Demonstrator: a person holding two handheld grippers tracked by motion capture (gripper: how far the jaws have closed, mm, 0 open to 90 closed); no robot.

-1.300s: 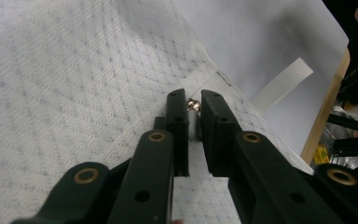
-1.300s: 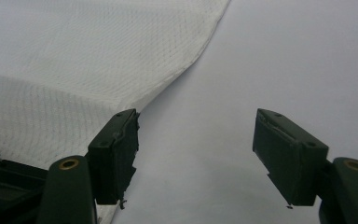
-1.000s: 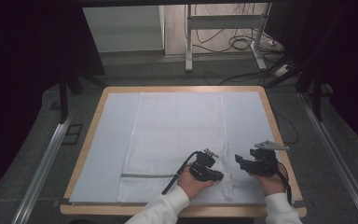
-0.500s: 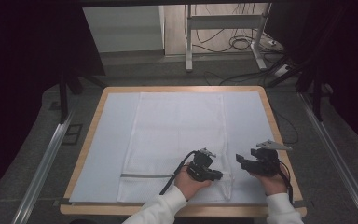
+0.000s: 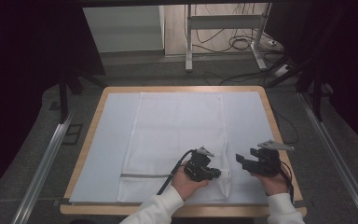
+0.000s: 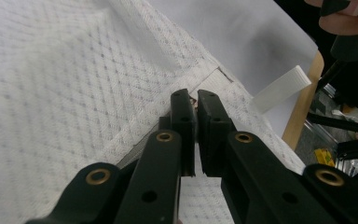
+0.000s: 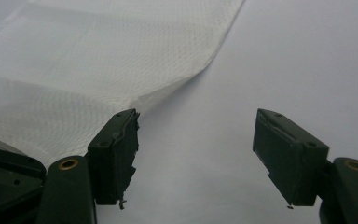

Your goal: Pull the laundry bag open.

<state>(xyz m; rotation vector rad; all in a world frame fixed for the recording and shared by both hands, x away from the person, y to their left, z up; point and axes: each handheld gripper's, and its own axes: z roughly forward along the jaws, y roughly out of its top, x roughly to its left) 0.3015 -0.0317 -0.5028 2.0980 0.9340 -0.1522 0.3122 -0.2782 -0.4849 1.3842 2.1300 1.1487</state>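
We pinch the near right hem of the white waffle-weave cloth, spread flat on the pale-sheeted wooden table, with the left gripper to lift it; right gripper waits beside, jaws wide, empty.

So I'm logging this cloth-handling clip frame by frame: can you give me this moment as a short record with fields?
surface: wooden-rimmed table under a pale sheet
item: white woven rectangular towel, lying flat, with a grey stripe near its near end
left hand-held gripper: jaws shut on the towel's hemmed edge near its near right corner
right hand-held gripper: jaws wide apart with nothing between them, over the bare sheet just right of the towel
towel edge: lifted slightly where it is pinched
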